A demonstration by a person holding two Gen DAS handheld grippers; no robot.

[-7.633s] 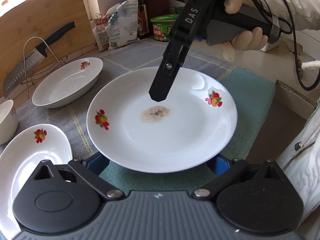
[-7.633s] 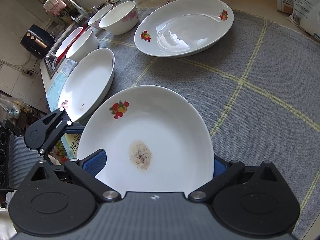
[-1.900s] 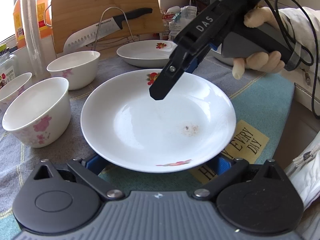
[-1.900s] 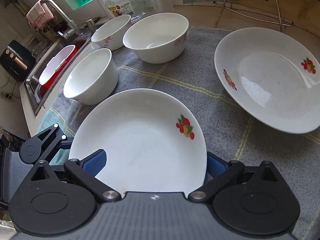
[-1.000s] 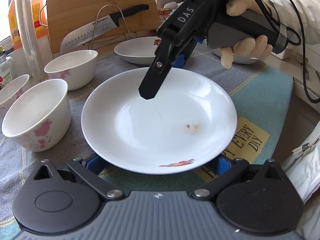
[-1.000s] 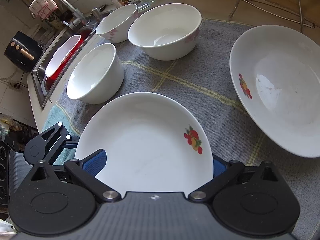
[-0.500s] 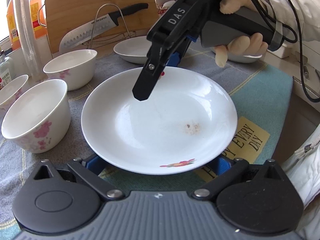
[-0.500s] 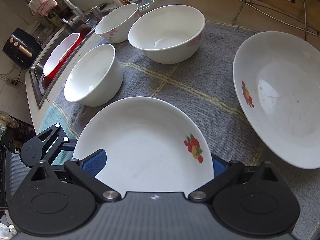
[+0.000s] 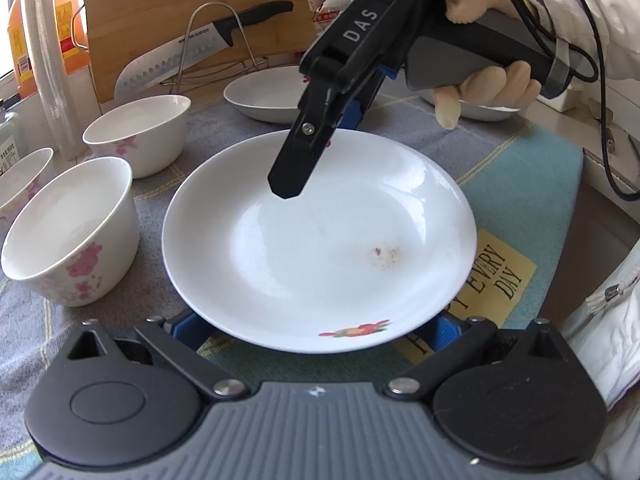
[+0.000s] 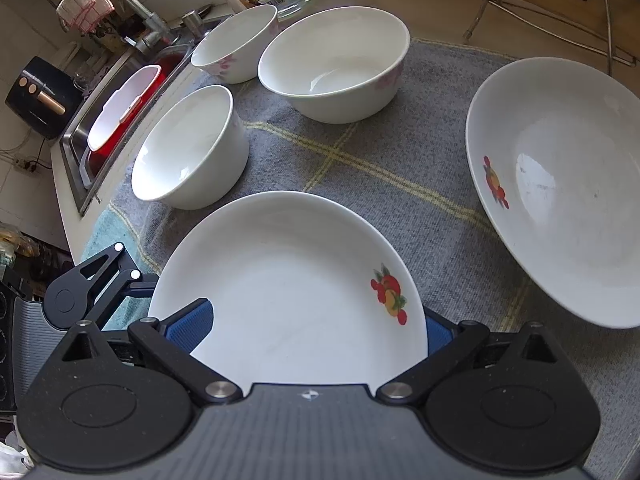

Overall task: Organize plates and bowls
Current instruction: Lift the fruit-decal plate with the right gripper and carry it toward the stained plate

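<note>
A white plate (image 9: 312,240) with fruit decals and a small reddish stain sits low over the cloth. Its near rim lies between the blue pads of my left gripper (image 9: 318,330), which is shut on it. From the right wrist view, the same plate (image 10: 288,300) fills the gap of my right gripper (image 10: 316,332). There the left pad overlaps the plate's inner face and the right pad sits at the rim. I cannot tell whether these pads press on the plate. In the left wrist view the right gripper's black finger (image 9: 300,160) reaches over the plate's far side.
Three white bowls (image 10: 188,148) (image 10: 336,64) (image 10: 236,40) stand close on the plate's sink side, on the grey cloth (image 10: 360,152). A large deep plate (image 10: 560,184) lies to the right. A knife (image 9: 192,48) on a wire rack and a cutting board (image 9: 192,0) stand behind. The sink (image 10: 116,112) is far left.
Seconds ago a different plate with a bigger stain was between the grippers. Over the last two seconds the right gripper slid along this plate. In the last half second nothing has visibly moved.
</note>
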